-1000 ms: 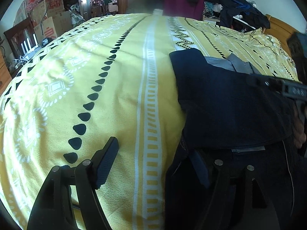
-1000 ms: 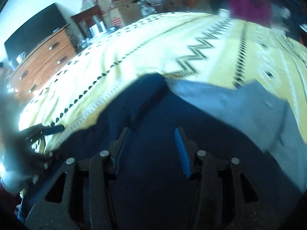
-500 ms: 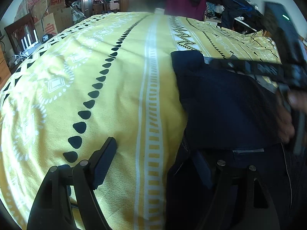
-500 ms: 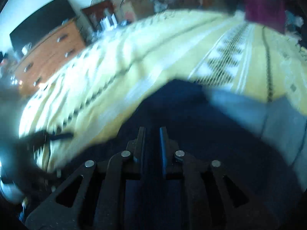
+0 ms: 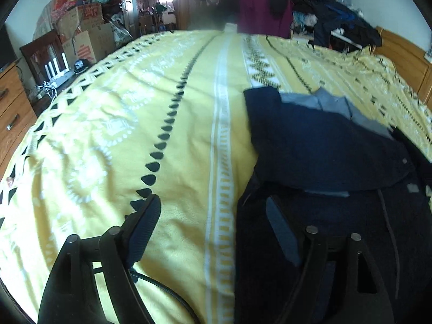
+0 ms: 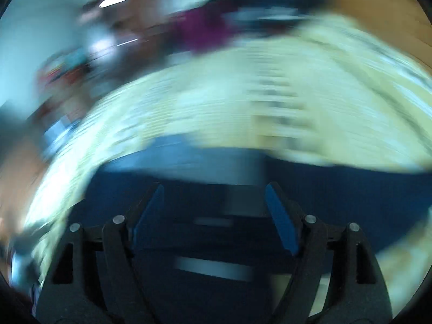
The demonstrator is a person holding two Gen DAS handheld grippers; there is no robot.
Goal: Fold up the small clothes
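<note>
1. My left gripper (image 5: 213, 226): jaws spread wide, holding nothing. Its left finger hangs over the yellow bedspread (image 5: 113, 124); its right finger sits over the dark cloth.
2. Navy garment (image 5: 318, 145): lies on the bedspread ahead and right of my left gripper, with 1 flap folded over and grey lining showing at its far edge.
3. My right gripper (image 6: 214, 213): jaws spread, empty, above the same navy garment (image 6: 337, 189); view heavily blurred.
</note>
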